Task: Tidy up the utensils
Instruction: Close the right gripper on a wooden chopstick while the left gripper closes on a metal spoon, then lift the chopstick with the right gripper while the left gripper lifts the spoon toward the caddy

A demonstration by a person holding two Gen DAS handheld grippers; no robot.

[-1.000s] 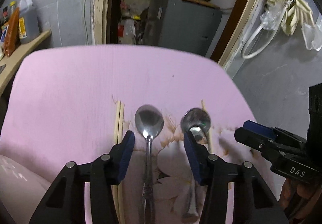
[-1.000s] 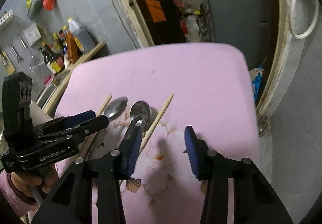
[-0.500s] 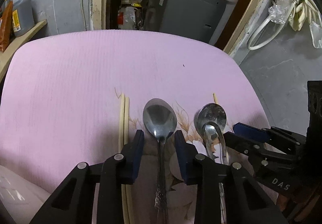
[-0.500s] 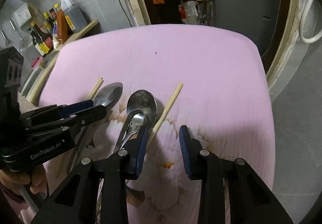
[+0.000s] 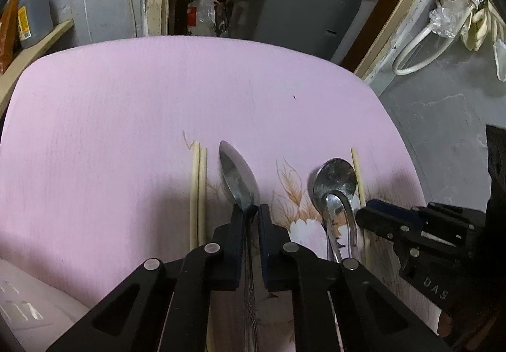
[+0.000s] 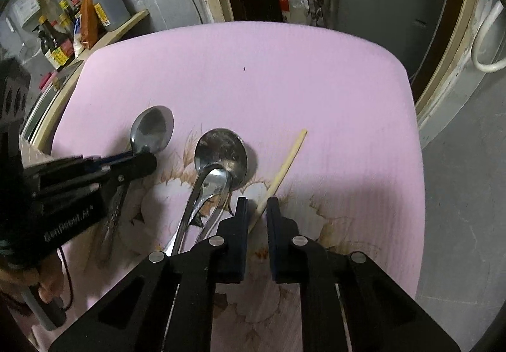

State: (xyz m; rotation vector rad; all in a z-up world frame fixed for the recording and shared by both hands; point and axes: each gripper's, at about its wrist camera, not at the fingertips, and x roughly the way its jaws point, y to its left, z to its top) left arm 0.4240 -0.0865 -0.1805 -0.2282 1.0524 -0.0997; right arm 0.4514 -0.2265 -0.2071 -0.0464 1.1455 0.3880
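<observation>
Fingers [image 5: 237,227] of the left gripper [image 5: 251,222] are closing on the thin handle of a spoon [image 5: 238,181], which is tipped up on its side on the pink bench [image 5: 126,117]. Two chopsticks [image 5: 198,190] lie side by side just left of that spoon. The right gripper [image 6: 255,212] is closing its fingers [image 6: 241,219] too, and a single chopstick [image 6: 283,168] runs between them, pointing up and to the right. Two more spoons [image 6: 218,162] lie stacked together between the two grippers, their bowls one inside the other. They rest on a flower picture [image 6: 303,225] printed on the bench. Sauce bottles [image 6: 66,32] stand on a shelf far to the left.
</observation>
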